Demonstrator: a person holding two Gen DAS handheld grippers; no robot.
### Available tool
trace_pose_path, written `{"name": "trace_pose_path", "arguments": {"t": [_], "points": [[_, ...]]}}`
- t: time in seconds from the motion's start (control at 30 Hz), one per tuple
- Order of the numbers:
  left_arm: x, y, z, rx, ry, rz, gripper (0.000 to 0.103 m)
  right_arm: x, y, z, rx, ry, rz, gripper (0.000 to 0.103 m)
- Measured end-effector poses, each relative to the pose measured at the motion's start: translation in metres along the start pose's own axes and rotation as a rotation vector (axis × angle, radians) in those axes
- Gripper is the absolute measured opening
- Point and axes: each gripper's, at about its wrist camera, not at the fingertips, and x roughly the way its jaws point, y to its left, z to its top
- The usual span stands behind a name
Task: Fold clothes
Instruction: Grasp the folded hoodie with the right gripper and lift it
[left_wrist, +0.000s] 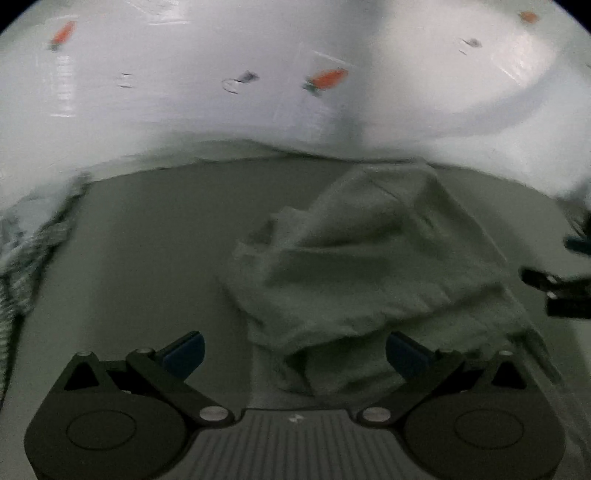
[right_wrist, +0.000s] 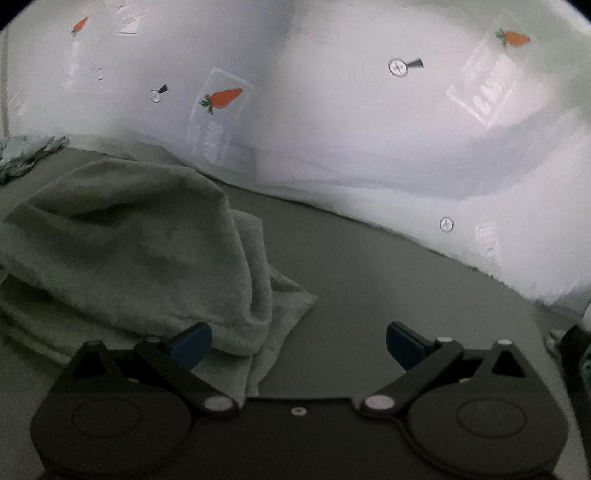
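A pale green cloth (left_wrist: 354, 266) lies bunched in a loose heap on the dark grey surface (left_wrist: 147, 240). My left gripper (left_wrist: 295, 352) is open just in front of the heap, its right pad over the cloth's near edge, nothing pinched. In the right wrist view the same cloth (right_wrist: 140, 236) fills the left half, humped and partly folded over itself. My right gripper (right_wrist: 299, 345) is open at the cloth's right corner, its left finger (right_wrist: 192, 343) against the fold. The right gripper's black body (left_wrist: 565, 288) shows at the left view's right edge.
A white sheet printed with orange carrots (left_wrist: 327, 79) and small grey marks rises behind the surface (right_wrist: 369, 129). A knitted grey-and-white fabric (left_wrist: 33, 251) lies at the far left edge, also seen as a patterned bundle (right_wrist: 26, 151).
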Motion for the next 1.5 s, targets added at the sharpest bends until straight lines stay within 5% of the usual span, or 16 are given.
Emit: {"name": "trace_pose_path", "arguments": {"t": [0.23, 0.53, 0.67, 0.93, 1.1, 1.27, 1.5], "points": [[0.059, 0.013, -0.015, -0.094, 0.151, 0.239, 0.103, 0.009, 0.0, -0.008, 0.024, 0.05, 0.019, 0.102], [0.021, 0.03, -0.024, -0.228, 0.105, 0.148, 0.103, -0.015, -0.018, -0.019, 0.128, 0.047, 0.093, 0.102], [-0.004, 0.027, -0.05, -0.258, 0.112, 0.113, 0.103, -0.035, -0.02, -0.046, 0.197, 0.113, 0.16, 0.1], [-0.05, 0.024, -0.123, -0.273, 0.161, 0.032, 0.089, -0.076, -0.033, -0.123, 0.396, 0.26, 0.241, 0.071], [-0.073, 0.028, -0.153, -0.283, 0.159, -0.036, 0.076, -0.108, -0.043, -0.161, 0.514, 0.27, 0.302, 0.061], [-0.096, 0.032, -0.184, -0.293, 0.158, -0.105, 0.061, -0.13, -0.049, -0.185, 0.608, 0.276, 0.359, 0.035], [-0.117, 0.038, -0.213, -0.409, 0.16, -0.222, 0.049, -0.154, -0.054, -0.216, 0.714, 0.297, 0.447, 0.024]]}}
